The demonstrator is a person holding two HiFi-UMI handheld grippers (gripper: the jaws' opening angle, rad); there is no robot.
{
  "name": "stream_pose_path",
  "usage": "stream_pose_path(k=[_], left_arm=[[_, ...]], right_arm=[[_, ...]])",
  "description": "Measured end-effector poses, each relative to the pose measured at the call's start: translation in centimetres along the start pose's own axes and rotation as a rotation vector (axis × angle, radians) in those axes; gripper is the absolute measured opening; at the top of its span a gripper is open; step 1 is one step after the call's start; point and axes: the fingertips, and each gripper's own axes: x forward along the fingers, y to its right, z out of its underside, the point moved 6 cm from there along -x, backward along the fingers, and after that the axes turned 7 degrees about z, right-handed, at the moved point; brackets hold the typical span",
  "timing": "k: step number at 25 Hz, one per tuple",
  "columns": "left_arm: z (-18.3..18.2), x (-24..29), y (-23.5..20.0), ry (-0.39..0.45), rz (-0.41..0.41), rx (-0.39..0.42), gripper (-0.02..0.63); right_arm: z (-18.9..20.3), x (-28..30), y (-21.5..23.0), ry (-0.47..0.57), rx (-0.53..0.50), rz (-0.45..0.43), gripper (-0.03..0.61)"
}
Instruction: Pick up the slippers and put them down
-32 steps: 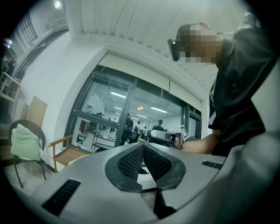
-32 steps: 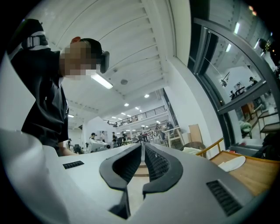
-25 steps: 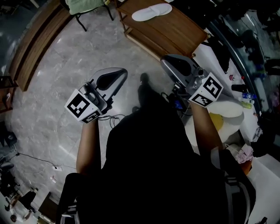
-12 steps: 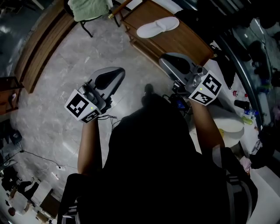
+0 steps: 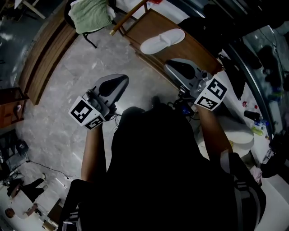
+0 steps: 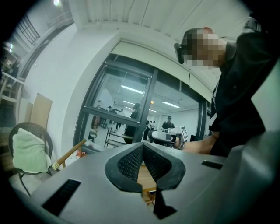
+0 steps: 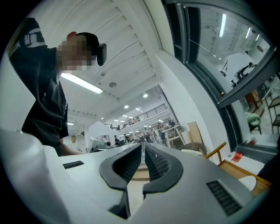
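**Both grippers empty, jaws clenched; slippers lying on the wooden surface.**

In the head view the white slippers (image 5: 162,40) are seen lying flat on the brown wooden surface (image 5: 194,43) at about 12 o'clock, well apart from both grippers. The left gripper (image 5: 118,81) is held over the grey marble floor (image 5: 58,94) at 10 o'clock from the frame centre. The right gripper (image 5: 174,66) is held at 1 o'clock, near the surface's edge. In each gripper view the jaws are seen closed tip to tip, with nothing gripped between them. A chair draped with a green towel (image 5: 92,13) is seen at 11 o'clock, beside the surface.
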Motion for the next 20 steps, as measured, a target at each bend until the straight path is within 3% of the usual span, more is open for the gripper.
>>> stream_pose_path(k=[10,20], left_arm=[[-0.8,-0.3,-7.7,-0.006,0.09,-0.025,0.012],[-3.9,-0.5,-20.1,-0.07,0.33,-0.011,0.012]], right_arm=[[1.9,5.8,1.9,-0.048,0.024,0.053,0.035],[1.5,13.5,6.0,0.009,0.09,0.31,0.036]])
